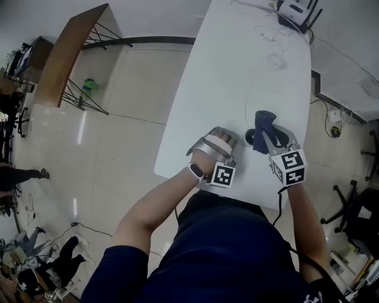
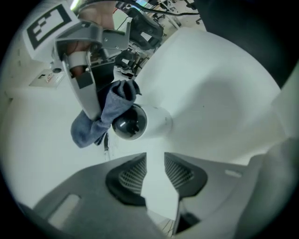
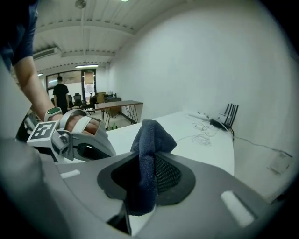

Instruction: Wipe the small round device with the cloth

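Observation:
The small round device (image 2: pixel 135 122), a white body with a black dome, lies on the white table (image 1: pixel 237 77); in the head view the device (image 1: pixel 249 138) shows only as a dark spot between the two grippers. My right gripper (image 3: pixel 148 179) is shut on a dark blue cloth (image 3: pixel 148 140), which sticks up out of its jaws. In the left gripper view the cloth (image 2: pixel 105 116) hangs against the device's left side. My left gripper (image 2: pixel 154 173) is just short of the device, its jaws apart with nothing between them. Both show in the head view, the left gripper (image 1: pixel 228 141) and the right gripper (image 1: pixel 265 135).
A black router (image 1: pixel 296 12) with antennas and loose white cables (image 1: pixel 273 59) lie at the table's far end. The table's left edge (image 1: pixel 177 106) drops to a tiled floor. A wooden table (image 1: pixel 71 53) stands at far left, an office chair (image 1: pixel 355 207) at right.

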`<action>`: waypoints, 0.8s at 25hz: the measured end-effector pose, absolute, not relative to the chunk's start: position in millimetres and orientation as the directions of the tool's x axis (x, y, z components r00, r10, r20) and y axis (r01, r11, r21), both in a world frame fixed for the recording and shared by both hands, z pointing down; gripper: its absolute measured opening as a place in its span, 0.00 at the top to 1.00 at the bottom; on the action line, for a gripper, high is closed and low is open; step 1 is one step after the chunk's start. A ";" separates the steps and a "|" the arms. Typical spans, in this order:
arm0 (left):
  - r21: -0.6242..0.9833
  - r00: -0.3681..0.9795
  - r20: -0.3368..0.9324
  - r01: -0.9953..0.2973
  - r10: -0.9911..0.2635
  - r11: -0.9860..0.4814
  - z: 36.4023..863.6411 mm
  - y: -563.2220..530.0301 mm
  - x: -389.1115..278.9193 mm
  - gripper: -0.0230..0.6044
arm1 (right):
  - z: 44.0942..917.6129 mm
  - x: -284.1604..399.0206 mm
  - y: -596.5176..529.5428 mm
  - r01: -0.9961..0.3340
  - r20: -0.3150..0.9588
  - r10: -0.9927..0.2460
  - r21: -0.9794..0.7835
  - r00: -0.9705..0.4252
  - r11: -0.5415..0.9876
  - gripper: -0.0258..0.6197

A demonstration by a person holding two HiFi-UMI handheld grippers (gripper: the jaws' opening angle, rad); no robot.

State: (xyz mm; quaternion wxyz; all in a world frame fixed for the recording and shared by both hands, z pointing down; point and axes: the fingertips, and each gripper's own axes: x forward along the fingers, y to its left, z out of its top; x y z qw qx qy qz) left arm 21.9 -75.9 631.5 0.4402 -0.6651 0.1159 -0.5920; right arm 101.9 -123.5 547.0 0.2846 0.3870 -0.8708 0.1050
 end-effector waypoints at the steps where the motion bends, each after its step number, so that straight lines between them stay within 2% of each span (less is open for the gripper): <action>1: -0.716 0.263 0.690 0.387 -0.675 -0.581 629.9 -74.6 20.5 0.78 | 550.5 105.4 -125.7 -0.747 0.581 -0.615 0.017 -0.534 0.664 0.82; 5: -0.768 0.319 0.632 0.377 -0.706 -0.518 595.0 -72.3 31.4 0.83 | 563.3 115.1 -130.1 -0.782 0.592 -0.602 -0.079 -0.536 0.618 0.82; 8: -0.868 0.452 0.496 0.273 -0.742 -0.414 547.8 -69.2 49.3 0.88 | 578.7 127.0 -131.7 -0.824 0.601 -0.585 -0.253 -0.544 0.506 0.81; 11: -0.925 0.529 0.381 0.214 -0.758 -0.315 516.4 -60.5 61.3 0.87 | 595.0 139.3 -129.1 -0.840 0.617 -0.570 -0.389 -0.543 0.378 0.81; 13: -0.928 0.543 0.372 0.201 -0.753 -0.313 511.6 -55.3 63.6 0.85 | 595.4 142.1 -127.6 -0.846 0.615 -0.581 -0.382 -0.532 0.371 0.81; 15: -0.899 0.520 0.432 0.186 -0.737 -0.396 520.5 -53.3 57.9 0.85 | 586.2 138.5 -126.8 -0.850 0.606 -0.600 -0.318 -0.523 0.420 0.81; 17: -0.777 0.484 0.574 0.067 -0.661 -0.626 544.1 -51.3 47.3 0.90 | 571.1 128.9 -126.6 -0.839 0.587 -0.614 -0.246 -0.528 0.485 0.81; 19: -0.453 0.536 0.678 -0.235 -0.503 -0.860 567.7 -50.1 41.1 0.91 | 553.2 116.5 -127.2 -0.816 0.560 -0.625 -0.179 -0.543 0.549 0.81; 20: -0.227 0.598 0.675 -0.391 -0.434 -0.892 573.4 -52.8 38.4 0.91 | 544.5 109.4 -127.1 -0.799 0.546 -0.627 -0.141 -0.555 0.584 0.81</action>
